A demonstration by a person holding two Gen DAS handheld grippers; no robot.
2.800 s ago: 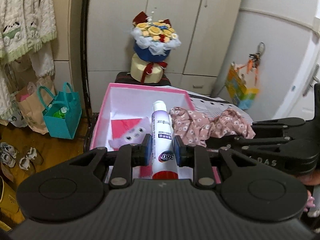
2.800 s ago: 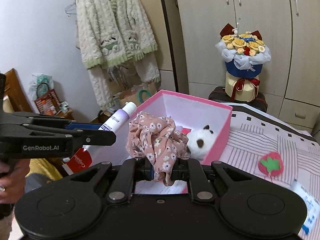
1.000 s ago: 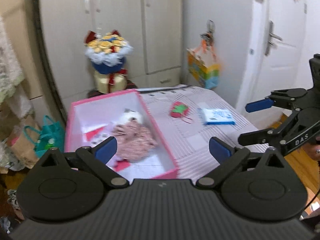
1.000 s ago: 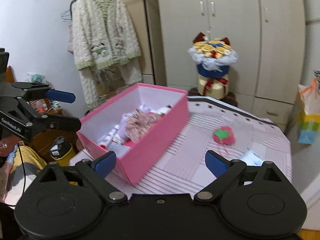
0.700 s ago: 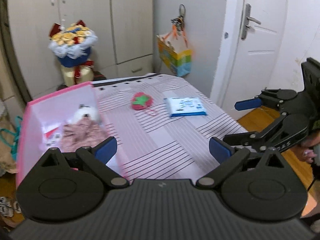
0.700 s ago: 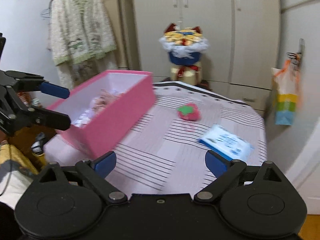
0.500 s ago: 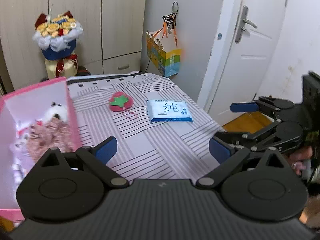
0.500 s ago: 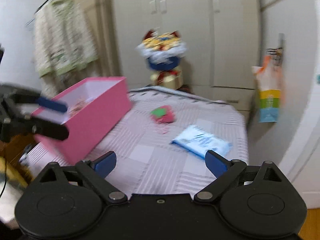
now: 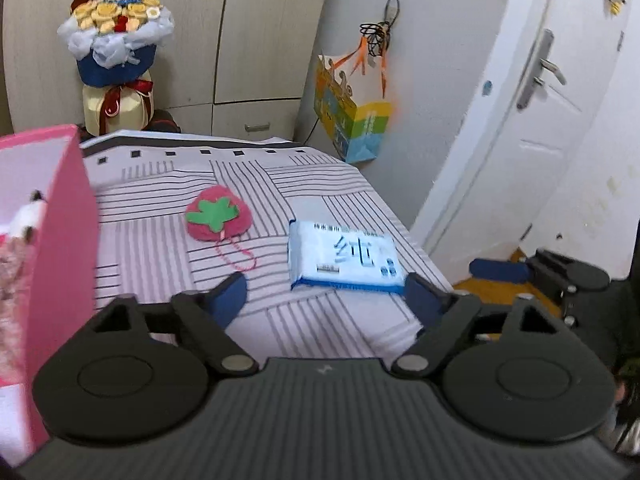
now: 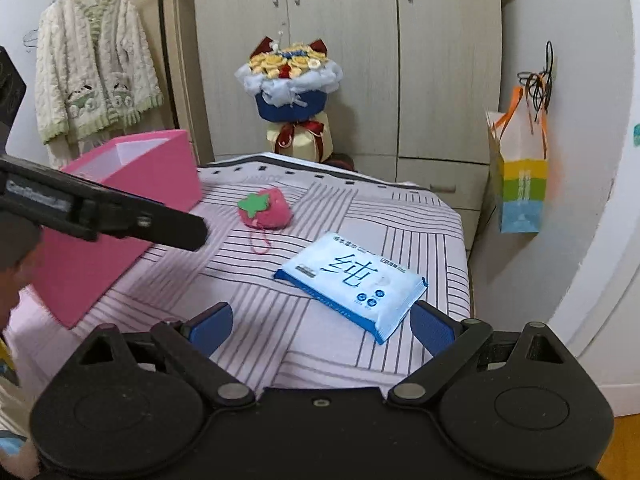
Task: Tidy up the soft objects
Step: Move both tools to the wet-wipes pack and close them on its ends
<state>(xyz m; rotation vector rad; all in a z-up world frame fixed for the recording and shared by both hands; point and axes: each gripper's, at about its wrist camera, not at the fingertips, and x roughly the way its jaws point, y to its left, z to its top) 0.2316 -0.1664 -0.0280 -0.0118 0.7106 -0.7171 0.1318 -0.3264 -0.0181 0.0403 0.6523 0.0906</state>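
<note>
A pink strawberry plush with a green leaf and a bead loop lies on the striped table. A blue-white soft tissue pack lies to its right. My left gripper is open and empty, just short of the pack. My right gripper is open and empty, near the pack's front edge. The pink box stands at the left with a floral cloth and a white plush inside.
A flower bouquet stands behind the table by the wardrobe. A coloured paper bag hangs on the right wall. A white door is at the right. A knit cardigan hangs at the left.
Both grippers let go of the tube and the floral cloth into the pink box, opened, and swung right over the table toward the strawberry plush and the tissue pack.
</note>
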